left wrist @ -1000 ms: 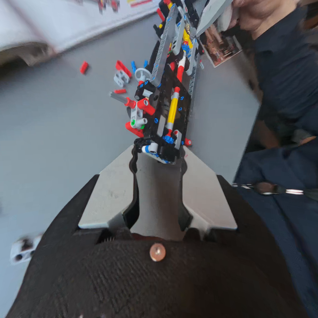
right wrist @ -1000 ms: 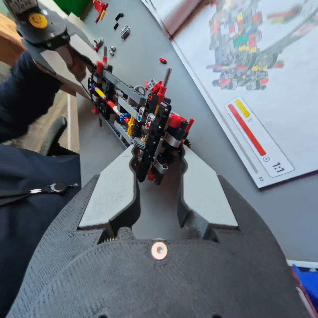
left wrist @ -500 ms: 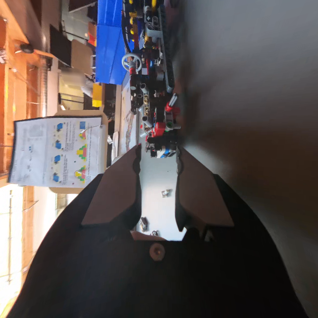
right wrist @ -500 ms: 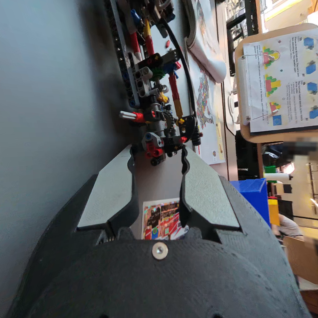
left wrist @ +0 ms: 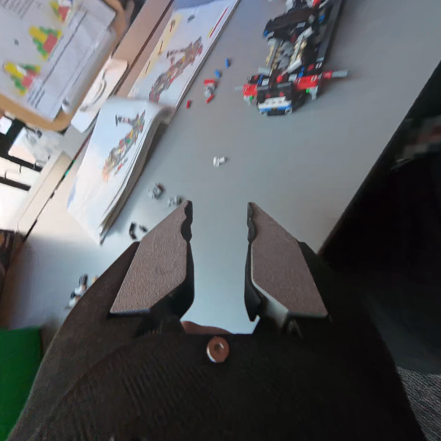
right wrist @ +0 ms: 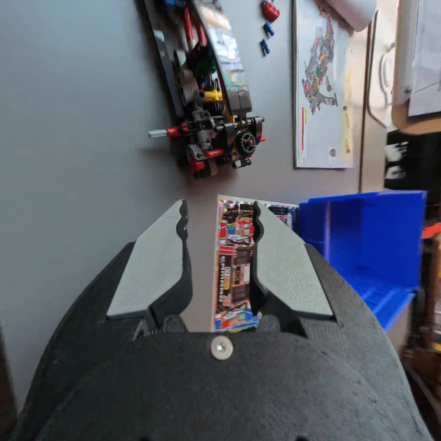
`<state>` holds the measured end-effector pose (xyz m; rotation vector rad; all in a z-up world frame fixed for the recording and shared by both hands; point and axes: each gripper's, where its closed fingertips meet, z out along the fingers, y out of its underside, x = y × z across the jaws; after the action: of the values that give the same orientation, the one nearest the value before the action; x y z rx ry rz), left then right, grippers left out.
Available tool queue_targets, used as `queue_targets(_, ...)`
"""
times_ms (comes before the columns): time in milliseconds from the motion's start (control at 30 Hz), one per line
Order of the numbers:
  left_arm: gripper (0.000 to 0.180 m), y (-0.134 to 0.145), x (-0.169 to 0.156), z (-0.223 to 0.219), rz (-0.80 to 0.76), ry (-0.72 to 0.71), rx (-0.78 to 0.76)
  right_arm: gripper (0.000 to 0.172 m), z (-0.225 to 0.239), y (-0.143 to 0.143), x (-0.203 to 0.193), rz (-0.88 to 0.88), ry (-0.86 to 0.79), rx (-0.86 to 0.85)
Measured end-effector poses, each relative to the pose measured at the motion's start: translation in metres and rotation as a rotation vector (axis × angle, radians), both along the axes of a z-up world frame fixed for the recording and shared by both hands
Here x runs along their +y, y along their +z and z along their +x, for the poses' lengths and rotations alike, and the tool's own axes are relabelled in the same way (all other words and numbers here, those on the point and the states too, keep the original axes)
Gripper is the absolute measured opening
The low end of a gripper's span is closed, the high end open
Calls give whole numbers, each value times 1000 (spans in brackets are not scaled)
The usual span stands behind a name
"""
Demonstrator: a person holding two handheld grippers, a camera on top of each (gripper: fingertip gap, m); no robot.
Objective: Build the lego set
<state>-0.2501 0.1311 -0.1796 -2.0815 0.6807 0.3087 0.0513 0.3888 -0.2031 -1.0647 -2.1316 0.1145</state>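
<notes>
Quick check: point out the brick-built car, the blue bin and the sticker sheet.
Brick-built car (right wrist: 214,124): right wrist view, its geared end.
Blue bin (right wrist: 372,238): right wrist view, inner wall.
Sticker sheet (right wrist: 235,262): right wrist view, strip between the fingers.

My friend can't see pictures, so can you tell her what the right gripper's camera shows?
The right gripper is open and holds nothing, above a grey table. Ahead lies a black, red and grey toy brick car; a shiny sticker sheet and a blue bin sit closer.

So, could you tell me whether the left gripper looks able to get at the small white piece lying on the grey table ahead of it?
Probably yes. The left gripper is open and holds nothing, and only bare grey table lies between it and the small white piece. The booklet lies off to the side.
</notes>
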Motion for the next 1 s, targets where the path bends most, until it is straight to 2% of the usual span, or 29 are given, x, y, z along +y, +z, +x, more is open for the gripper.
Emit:
queue_targets(167,41,-18,-42,-37,-9,183,-68,54,-6,5,-19,-352,-77,167)
queue_targets(333,39,-30,-65,-95,25,487,-143,59,-16,-13,-24,-487,-156,198)
queue_targets(433,42,-39,-65,-115,-17,574,-224,60,-22,-19,-23,-518,-197,193)
queue_targets(567,47,-51,-52,-125,-80,585,-282,68,-32,-29,-27,-616,-248,148)
queue_targets(667,48,-62,-42,-129,-127,583,-339,65,-42,-30,-27,-635,-272,158)
queue_targets(733,40,-63,-34,-129,-119,573,-379,67,-46,-34,-31,-651,-278,138)
queue_targets(833,14,-64,-25,-130,-100,556,-405,74,-53,-44,-30,-598,-308,116)
queue_targets(1000,14,-64,-22,-132,-83,543,-364,69,-65,-45,-26,-558,-402,186)
